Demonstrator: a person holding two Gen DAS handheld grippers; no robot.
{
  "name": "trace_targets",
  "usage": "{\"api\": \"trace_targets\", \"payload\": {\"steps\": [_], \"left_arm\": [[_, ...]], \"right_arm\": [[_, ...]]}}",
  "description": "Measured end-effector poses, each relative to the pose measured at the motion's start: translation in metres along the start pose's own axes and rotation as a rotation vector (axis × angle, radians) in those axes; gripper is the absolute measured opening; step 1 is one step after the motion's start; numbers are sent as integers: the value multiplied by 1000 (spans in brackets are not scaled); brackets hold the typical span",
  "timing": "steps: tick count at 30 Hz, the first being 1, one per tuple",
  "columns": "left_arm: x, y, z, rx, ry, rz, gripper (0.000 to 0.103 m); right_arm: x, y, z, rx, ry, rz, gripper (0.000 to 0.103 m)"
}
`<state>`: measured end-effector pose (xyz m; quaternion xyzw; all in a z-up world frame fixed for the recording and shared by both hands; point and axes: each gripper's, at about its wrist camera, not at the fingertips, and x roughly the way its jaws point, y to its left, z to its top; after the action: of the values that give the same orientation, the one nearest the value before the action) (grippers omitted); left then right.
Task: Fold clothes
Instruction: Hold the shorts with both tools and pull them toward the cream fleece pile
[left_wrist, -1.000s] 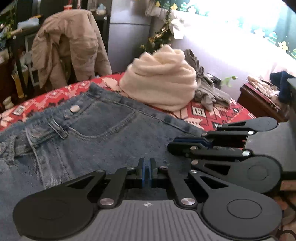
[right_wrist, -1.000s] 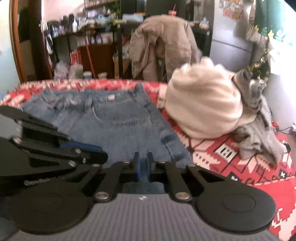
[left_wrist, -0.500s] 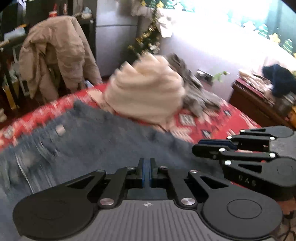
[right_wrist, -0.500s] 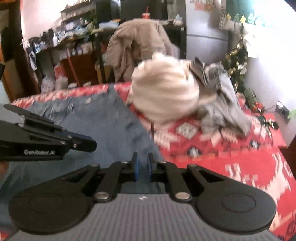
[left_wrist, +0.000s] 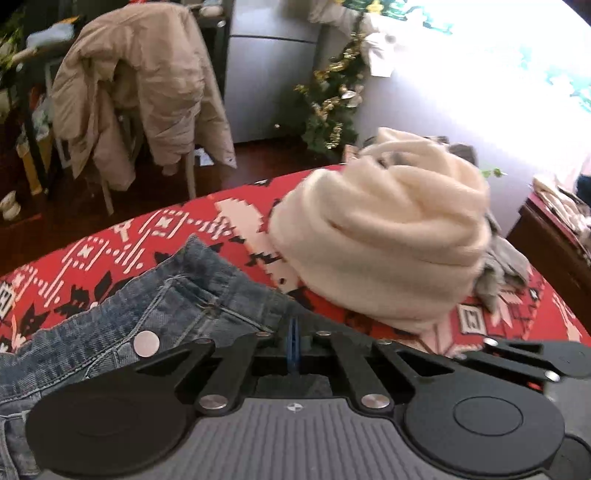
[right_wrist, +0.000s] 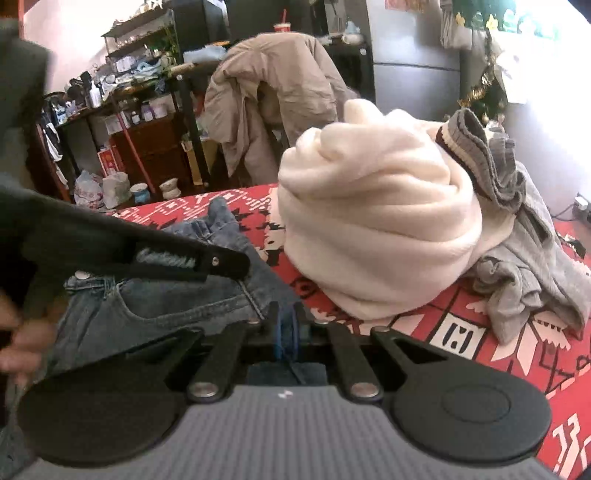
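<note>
A: Where are the jeans (left_wrist: 122, 325)?
B: Spread on the red patterned cover (left_wrist: 110, 251), directly ahead of both tongs and to their left side. The waistband corner sits just beyond the left tongs (left_wrist: 293, 345), with the metal button (left_wrist: 146, 343) a little to their left.

A: And the left tongs themselves?
B: Pressed together, the blue pads meeting. Denim lies right at their tips, though whether cloth is pinched between them I cannot tell from this angle.

A: The right tongs (right_wrist: 286, 332)?
B: Nearly together and closing, with a fold of blue denim caught between the pads. The fabric runs down from the tips toward the camera, so they look clamped on the jeans.

A: What sits past them?
B: A bundled cream fleece (right_wrist: 373, 221) ahead and to the right of both tongs, touching the cover, just beside the jeans' edge. A crumpled grey garment (right_wrist: 528, 266) leans against its far right side.

A: Are the two tools close together?
B: Yes. In the right wrist view the left tool's arm crosses the jeans to the left of the right tongs, and a person's hand (right_wrist: 22, 339) shows blurred at the left edge. Beyond the cover, a beige jacket (left_wrist: 140, 85) hangs over a chair.
</note>
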<state>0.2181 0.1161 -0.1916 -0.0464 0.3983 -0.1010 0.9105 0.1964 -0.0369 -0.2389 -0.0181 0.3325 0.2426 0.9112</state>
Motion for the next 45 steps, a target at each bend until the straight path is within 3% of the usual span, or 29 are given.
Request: {"api": "trace_targets", "payload": {"steps": [8,12,18,21,30,34,40,42,44,45], "left_arm": [[14,4,16,10,-14,-16,3],[7,21,26,-34,-39,24,1],[-6,32,22,-10,-4,-27,0],[5,27,17,45,22,-1,1],[19,39,43,44,-30,56,2],[29,60,54,-6,-1,30,2],[20,69,69,35,-24,94,2],[11,75,69,-1,-26,30,2],[5,69,66,29,5,-45,2],[6,63,62,73,31,-45,2]], "right_arm": [[8,-2,-1,-17,-10,6,6],[0,-1,-9,-9,-22,14,6],[2,-6,-9,29,-25,33,6],[4,-6,-8,34,-25,36,6],[2,-7,-9,51,-27,48,6],[1,-10,-10,64,-28,55,6],[-1,-14,-12,85,-31,68,6],[-1,-15,-12,94,-31,73,6],[-3,-16,-12,102,-31,78,6],[-3,-16,-12,103,-31,78,6]]}}
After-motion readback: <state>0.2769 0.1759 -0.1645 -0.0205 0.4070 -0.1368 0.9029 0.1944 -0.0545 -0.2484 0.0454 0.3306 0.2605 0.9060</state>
